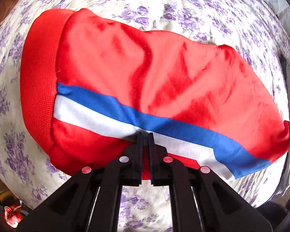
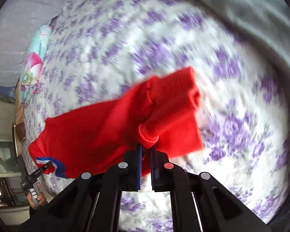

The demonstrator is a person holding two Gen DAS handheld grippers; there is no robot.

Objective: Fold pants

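A: Pants (image 1: 164,73), red, blue and white side stripe (image 1: 110,106). They hang stretched between the two grippers above the bed sheet (image 1: 183,9), white with purple flowers.

B: Left gripper (image 1: 145,135)?

A: Points down, jaws clenched on the pants at the white stripe, near the ribbed waistband (image 1: 38,81). Fabric bunches at the fingertips.

B: Right gripper (image 2: 146,147)?

A: Clamped on the ribbed red cuff (image 2: 174,104) of a leg. Cuff folds over the fingertips; cloth sits between the jaws. Sheet behind it is blurred.

B: Anything else in the right wrist view?

A: The left gripper at far left, pinching the striped edge (image 2: 54,166), with a hand (image 2: 36,199) on its handle. A patterned pillow (image 2: 33,61) lies at the sheet's far edge, grey cloth (image 2: 251,19) at upper right.
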